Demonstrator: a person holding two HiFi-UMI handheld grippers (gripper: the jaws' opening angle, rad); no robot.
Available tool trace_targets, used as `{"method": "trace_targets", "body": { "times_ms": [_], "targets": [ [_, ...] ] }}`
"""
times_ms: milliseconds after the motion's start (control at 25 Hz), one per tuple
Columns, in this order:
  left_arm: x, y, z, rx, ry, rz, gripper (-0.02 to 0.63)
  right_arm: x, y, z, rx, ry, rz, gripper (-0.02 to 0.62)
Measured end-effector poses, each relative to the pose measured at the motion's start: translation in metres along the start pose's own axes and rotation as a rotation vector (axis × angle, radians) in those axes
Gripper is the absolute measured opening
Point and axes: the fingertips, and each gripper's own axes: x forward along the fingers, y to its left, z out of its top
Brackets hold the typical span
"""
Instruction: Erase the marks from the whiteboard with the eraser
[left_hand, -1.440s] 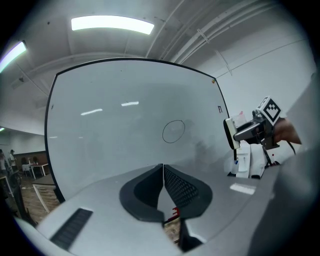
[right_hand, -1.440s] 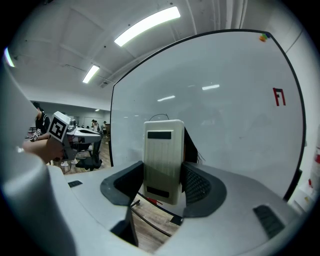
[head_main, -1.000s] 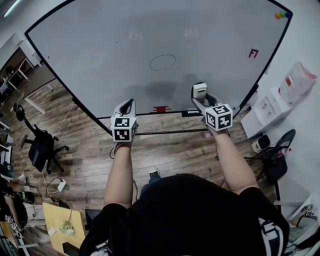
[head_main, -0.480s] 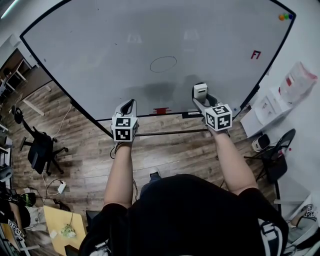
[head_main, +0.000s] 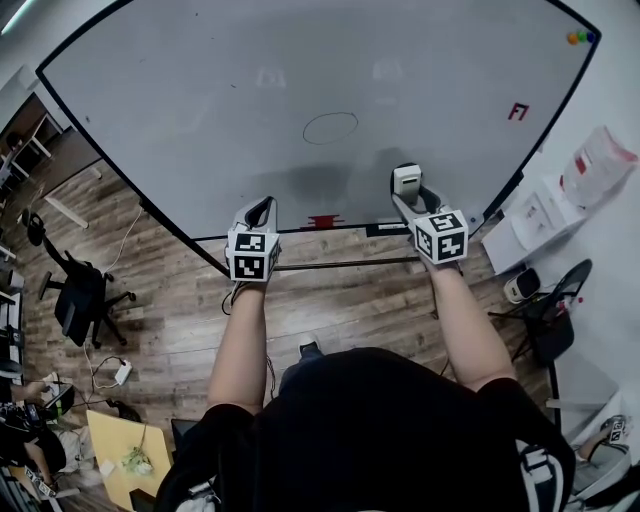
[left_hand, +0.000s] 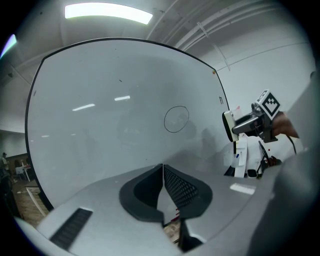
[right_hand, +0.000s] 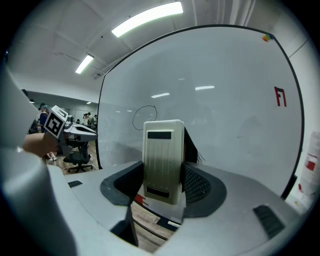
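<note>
A big whiteboard (head_main: 200, 110) stands before me, with a thin black oval (head_main: 330, 127) drawn near its middle and a small red mark (head_main: 517, 112) at the right. My right gripper (head_main: 406, 190) is shut on a cream eraser (head_main: 406, 180), held upright just short of the board, below and right of the oval. In the right gripper view the eraser (right_hand: 162, 160) fills the jaws, with the oval (right_hand: 144, 117) behind it to the left and the red mark (right_hand: 280, 96) far right. My left gripper (head_main: 259, 213) is shut and holds nothing; the left gripper view shows the oval (left_hand: 176, 119) ahead.
Coloured magnets (head_main: 580, 38) sit at the board's top right corner. A red item (head_main: 322, 221) lies on the board's bottom ledge. An office chair (head_main: 75, 295) stands on the wood floor at left; white boxes and bags (head_main: 560, 195) crowd the right side.
My right gripper with the eraser has shifted slightly right and up toward the board. The left gripper has barely moved.
</note>
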Motion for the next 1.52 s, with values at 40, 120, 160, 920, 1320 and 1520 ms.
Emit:
{"method": "trace_targets", "body": {
  "times_ms": [40,120,160,920,1320,1520],
  "targets": [
    [0.001,0.001,-0.001,0.001,0.002,0.000,0.012,0.001,-0.001,0.000,-0.002,-0.001,-0.003,0.235],
    [0.002,0.003,-0.002,-0.001,0.003,0.000,0.012,0.002,-0.002,0.001,-0.004,-0.002,-0.009,0.235],
    [0.002,0.004,-0.002,-0.002,0.002,0.000,0.012,0.003,-0.003,0.001,-0.006,-0.003,-0.012,0.235],
    [0.018,0.030,-0.007,-0.011,0.006,-0.016,0.012,0.039,-0.004,0.053,-0.055,-0.072,-0.042,0.233],
    [0.031,0.033,-0.011,0.015,0.012,-0.042,0.012,0.065,0.002,0.101,-0.090,-0.153,-0.053,0.232],
    [0.034,0.040,-0.012,0.019,0.012,-0.043,0.012,0.074,0.005,0.116,-0.107,-0.174,-0.062,0.232]
  ]
}}
